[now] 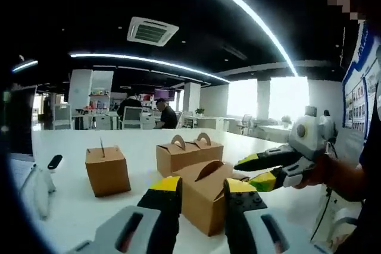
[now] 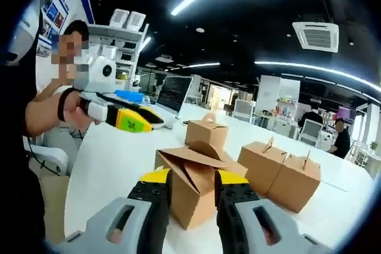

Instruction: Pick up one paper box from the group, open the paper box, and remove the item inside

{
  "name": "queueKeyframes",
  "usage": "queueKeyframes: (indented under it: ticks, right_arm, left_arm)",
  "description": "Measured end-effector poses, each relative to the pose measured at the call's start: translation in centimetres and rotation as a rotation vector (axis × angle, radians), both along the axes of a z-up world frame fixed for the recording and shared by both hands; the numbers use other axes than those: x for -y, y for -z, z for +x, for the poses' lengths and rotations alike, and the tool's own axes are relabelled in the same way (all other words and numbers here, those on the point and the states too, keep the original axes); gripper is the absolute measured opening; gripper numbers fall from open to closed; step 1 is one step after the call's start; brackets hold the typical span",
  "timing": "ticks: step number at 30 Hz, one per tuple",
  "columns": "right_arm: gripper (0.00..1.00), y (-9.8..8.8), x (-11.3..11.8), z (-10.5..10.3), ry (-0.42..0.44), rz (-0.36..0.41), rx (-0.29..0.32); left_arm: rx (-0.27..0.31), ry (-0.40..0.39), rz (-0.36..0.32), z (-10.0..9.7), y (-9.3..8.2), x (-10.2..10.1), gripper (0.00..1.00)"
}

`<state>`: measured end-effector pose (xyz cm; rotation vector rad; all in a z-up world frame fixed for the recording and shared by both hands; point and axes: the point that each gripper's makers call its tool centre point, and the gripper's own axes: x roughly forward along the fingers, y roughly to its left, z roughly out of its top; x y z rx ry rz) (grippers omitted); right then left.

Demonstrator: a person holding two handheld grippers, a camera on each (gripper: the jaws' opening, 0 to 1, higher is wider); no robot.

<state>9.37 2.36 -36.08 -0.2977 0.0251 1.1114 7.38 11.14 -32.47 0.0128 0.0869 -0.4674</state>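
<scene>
A brown paper box (image 1: 202,203) lies on the white table (image 1: 71,206) just beyond my left gripper (image 1: 203,187), whose jaws stand apart with nothing between them. My right gripper (image 1: 244,172), held by a hand, comes in from the right, open, its tips at the box's upper right edge. In the right gripper view the same box (image 2: 190,197), top flaps raised, sits straight ahead of my open right gripper (image 2: 193,179). The left gripper (image 2: 149,120) hovers well to the box's left. Whether either gripper touches the box is unclear.
More brown boxes stand behind: a small one (image 1: 107,171) at the left and a handled pair (image 1: 187,153); from the other side, one (image 2: 207,132) and two more (image 2: 280,173). A laptop (image 2: 174,93) sits farther along the table (image 2: 113,165). People sit at desks (image 1: 166,114) far back.
</scene>
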Motion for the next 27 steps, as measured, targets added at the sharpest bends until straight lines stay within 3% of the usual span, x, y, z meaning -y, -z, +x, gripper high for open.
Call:
queueKeyframes:
  ticks: [2,8,9,11,14,19,22,25,27]
  right_arm:
    - [0.30,0.1,-0.3,-0.1,-0.011,0.003,0.008]
    - [0.29,0.2,-1.1,0.0,-0.024,-0.007,0.058]
    - [0.29,0.2,-1.1,0.0,-0.021,-0.004,0.069]
    - [0.27,0.1,-0.9,0.2,-0.008,0.018,0.064]
    - [0.26,0.0,-0.6,0.4,-0.006,0.045,0.030]
    - [0.26,0.0,-0.5,0.5,-0.016,0.055,0.010]
    - [0.26,0.0,-0.6,0.4,-0.016,0.054,0.021]
    - [0.26,0.0,-0.7,0.3,-0.019,0.043,0.040]
    - [0.26,0.0,-0.7,0.4,-0.020,0.038,0.042]
  left_arm:
    - [0.002,0.006,0.071,0.3,0.0,0.2,0.29]
    - [-0.026,0.105,0.165,0.5,1.3,2.9,0.29]
    - [-0.028,0.111,0.207,0.6,1.7,3.2,0.29]
    - [-0.026,0.106,0.262,1.0,2.0,3.5,0.29]
    - [0.013,0.085,0.291,1.6,1.6,3.6,0.29]
    - [0.034,0.057,0.434,2.4,1.5,3.5,0.30]
    - [0.029,0.063,0.451,2.2,1.3,4.1,0.30]
    - [0.026,0.088,0.414,2.0,1.0,5.0,0.30]
    - [0.020,0.079,0.437,2.3,1.3,5.0,0.30]
